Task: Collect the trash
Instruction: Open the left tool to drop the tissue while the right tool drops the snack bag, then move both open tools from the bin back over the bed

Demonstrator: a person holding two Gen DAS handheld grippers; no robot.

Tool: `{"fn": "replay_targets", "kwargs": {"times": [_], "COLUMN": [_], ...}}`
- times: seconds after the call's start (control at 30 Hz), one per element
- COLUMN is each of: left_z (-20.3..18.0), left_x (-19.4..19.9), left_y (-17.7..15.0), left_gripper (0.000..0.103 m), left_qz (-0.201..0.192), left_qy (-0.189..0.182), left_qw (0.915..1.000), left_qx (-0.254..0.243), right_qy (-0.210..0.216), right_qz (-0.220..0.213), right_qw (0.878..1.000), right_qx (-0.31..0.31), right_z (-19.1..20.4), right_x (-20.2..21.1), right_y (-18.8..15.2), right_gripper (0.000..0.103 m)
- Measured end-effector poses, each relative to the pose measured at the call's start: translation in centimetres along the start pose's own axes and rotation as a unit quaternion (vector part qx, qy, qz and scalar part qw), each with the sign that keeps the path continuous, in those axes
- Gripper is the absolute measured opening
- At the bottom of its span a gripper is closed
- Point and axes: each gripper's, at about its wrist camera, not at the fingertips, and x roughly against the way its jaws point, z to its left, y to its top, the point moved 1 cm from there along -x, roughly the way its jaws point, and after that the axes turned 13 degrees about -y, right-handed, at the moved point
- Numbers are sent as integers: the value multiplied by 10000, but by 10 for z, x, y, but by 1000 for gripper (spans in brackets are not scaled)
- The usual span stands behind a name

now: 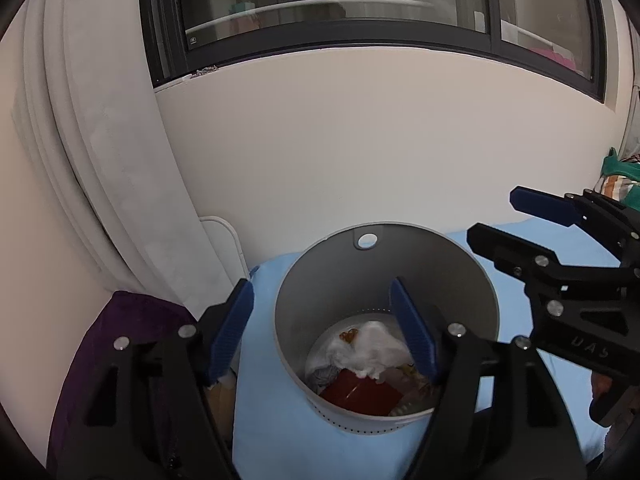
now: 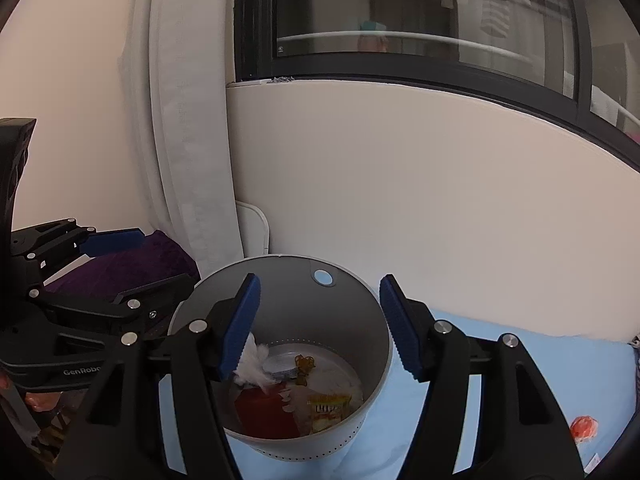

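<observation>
Bin: a grey round trash bin [image 1: 384,320] stands upright on a light blue sheet [image 1: 272,400], near a cream wall [image 1: 360,152]; its rim has a small round hole at 12 o'clock.
Trash in bin: crumpled white tissue [image 1: 374,346], a red flat packet [image 1: 360,396], a small amber twist [image 1: 347,337], and a yellow printed wrapper [image 2: 328,406] all lie on the bin's floor.
Left gripper: left gripper [image 1: 324,332] hangs over the bin's rim at 9 o'clock, with 1 blue finger outside the wall and the other over the bin's inside; the fingers stand well apart with nothing pinched between them.
Right gripper: right gripper [image 2: 320,328] hangs over the rim at 3 o'clock, with 1 finger over the bin's inside and the other outside the wall; its fingers also stand apart and grip nothing. The tissue shows just behind the inner finger; I cannot tell if they touch.
Loose trash: an orange-red scrap [image 2: 584,428] lies on the sheet at 4 o'clock from the bin, well apart from it.
Surroundings: a purple cloth [image 1: 132,344] lies at 9 o'clock from the bin, a white curtain [image 2: 188,120] hangs behind it, and a dark-framed window [image 1: 340,8] sits above the wall.
</observation>
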Motion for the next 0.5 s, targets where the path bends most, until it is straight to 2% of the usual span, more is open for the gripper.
{"fn": "replay_targets", "kwargs": {"times": [0.5], "left_z": [-21], "left_x": [-4], "left_y": [-3], "left_gripper": [71], "left_qz": [112], "left_qy": [-153], "left_qw": [9997], "left_qx": [-176], "right_qy": [-315], "right_qz": [107], "right_qw": [9992], "right_qx": [-218], "right_z": [-27], "right_x": [14], "right_y": [-25], "right_gripper": [60]}}
